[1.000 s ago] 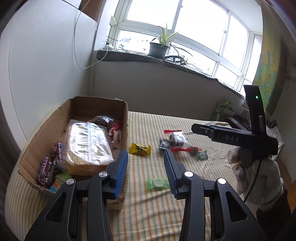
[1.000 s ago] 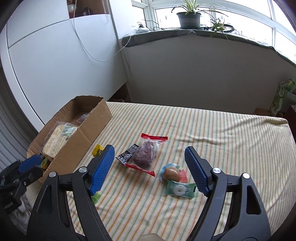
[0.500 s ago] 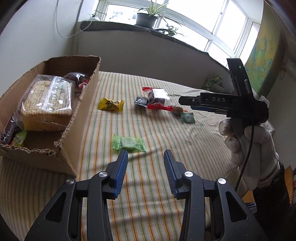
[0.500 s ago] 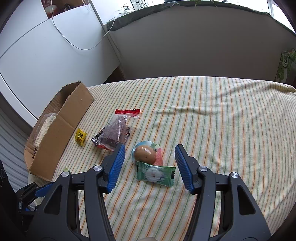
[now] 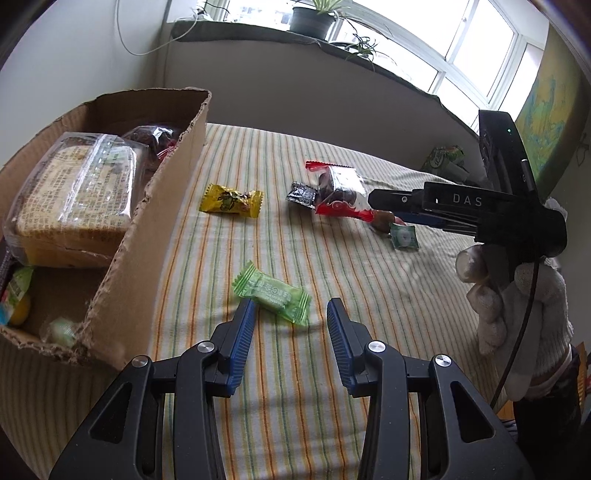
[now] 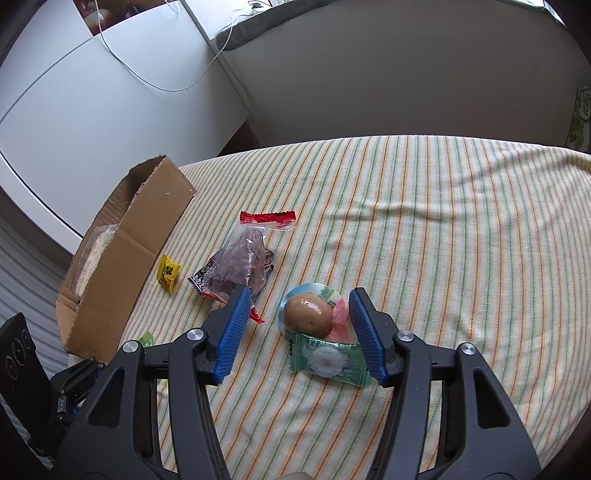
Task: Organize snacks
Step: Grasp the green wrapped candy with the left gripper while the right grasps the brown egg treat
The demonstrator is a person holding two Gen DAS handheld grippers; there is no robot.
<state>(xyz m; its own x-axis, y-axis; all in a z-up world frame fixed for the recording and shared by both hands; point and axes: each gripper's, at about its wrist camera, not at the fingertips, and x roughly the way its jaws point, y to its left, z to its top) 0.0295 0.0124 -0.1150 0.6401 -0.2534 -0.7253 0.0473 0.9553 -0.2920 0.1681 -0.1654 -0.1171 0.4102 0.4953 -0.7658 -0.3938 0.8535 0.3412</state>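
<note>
My left gripper [image 5: 290, 308] is open and empty, its tips just short of a light green candy [image 5: 272, 292] on the striped cloth. A cardboard box [image 5: 147, 218] at the left holds a wrapped cake [image 5: 74, 195] and other snacks. My right gripper [image 6: 297, 297] is open and empty, straddling a packed brown egg [image 6: 308, 314] and a dark green wafer packet [image 6: 328, 358]. A yellow candy [image 5: 231, 198], a small black sachet [image 5: 303, 194] and a clear bag of dark snacks with red ends [image 6: 240, 267] lie between them.
The striped tablecloth [image 6: 461, 240] covers the table. The box also shows in the right wrist view [image 6: 129, 251]. A grey wall and a sill with a potted plant [image 5: 310, 16] run behind. A green packet [image 5: 443, 158] sits at the table's far right edge.
My left gripper has moved away from the box and down toward the light green candy. My right gripper has lowered over the egg and the green wafer packet. Both stayed open.
</note>
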